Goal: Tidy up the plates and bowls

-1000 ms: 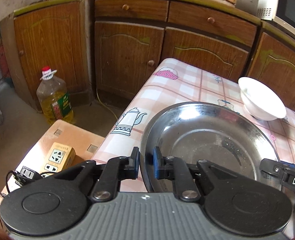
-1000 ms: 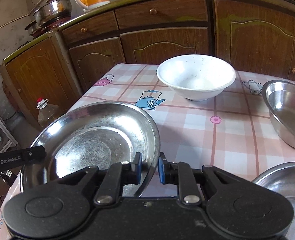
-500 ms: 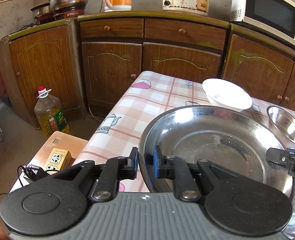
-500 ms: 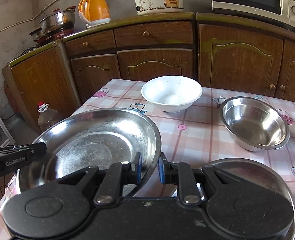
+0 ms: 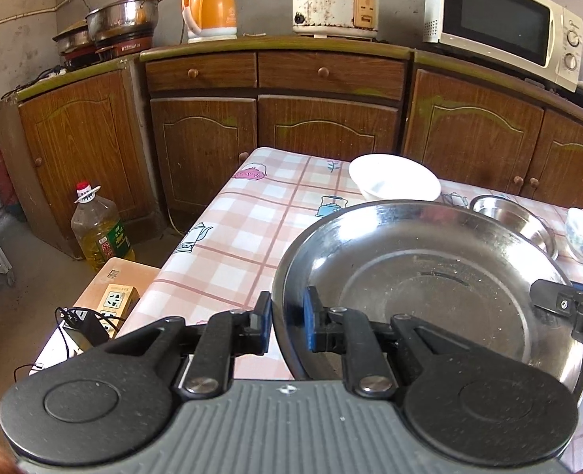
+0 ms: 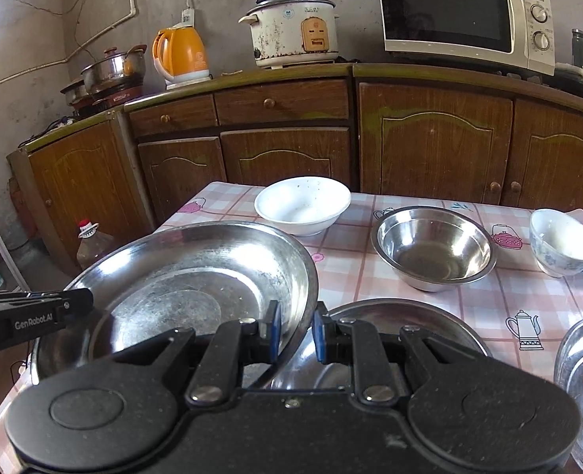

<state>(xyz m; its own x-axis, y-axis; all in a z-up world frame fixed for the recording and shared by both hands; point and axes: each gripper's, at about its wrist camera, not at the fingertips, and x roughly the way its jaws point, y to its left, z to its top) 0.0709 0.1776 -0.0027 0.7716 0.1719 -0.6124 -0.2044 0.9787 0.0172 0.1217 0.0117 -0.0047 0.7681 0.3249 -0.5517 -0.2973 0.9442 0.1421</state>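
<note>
Left wrist: both grippers [image 5: 285, 324] [image 6: 294, 330] on steel plate [image 5: 429, 276]

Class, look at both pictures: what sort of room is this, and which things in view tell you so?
Most likely a home kitchen: a microwave, a rice cooker and an orange kettle stand on wooden cabinets behind a table.

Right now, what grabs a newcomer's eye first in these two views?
The big steel plate, lifted and tilted at the table's near left, with the left claw and right claw each straddling its rim. Behind it stand a white bowl and a steel bowl on the pink checked tablecloth.
</note>
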